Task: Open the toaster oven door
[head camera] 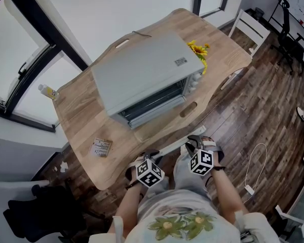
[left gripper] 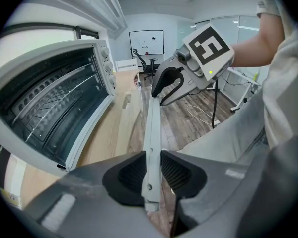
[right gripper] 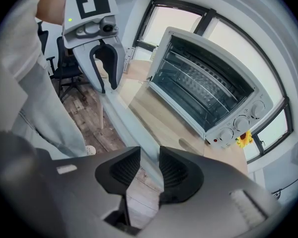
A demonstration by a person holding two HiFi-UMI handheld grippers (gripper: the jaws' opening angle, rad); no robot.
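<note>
The grey toaster oven (head camera: 147, 75) stands on the wooden table (head camera: 78, 130), and its glass door hangs open toward me past the table's edge. My left gripper (head camera: 151, 157) is shut on the door's pale handle bar (left gripper: 151, 133), its pads pressing both sides (left gripper: 152, 170). My right gripper (head camera: 192, 143) sits at the bar's other end. Its jaws (right gripper: 149, 170) stand slightly apart, with the handle (right gripper: 124, 118) running up to their tips and no pad pressing on it. The oven's wire rack and dark cavity (right gripper: 208, 93) are exposed.
Yellow sunflowers (head camera: 198, 49) lie beside the oven's knob side. A small bottle (head camera: 48, 91) stands at the table's left corner and a packet (head camera: 101, 147) lies near the front edge. A white chair (head camera: 251, 27) and a floor cable (head camera: 256, 166) are to the right.
</note>
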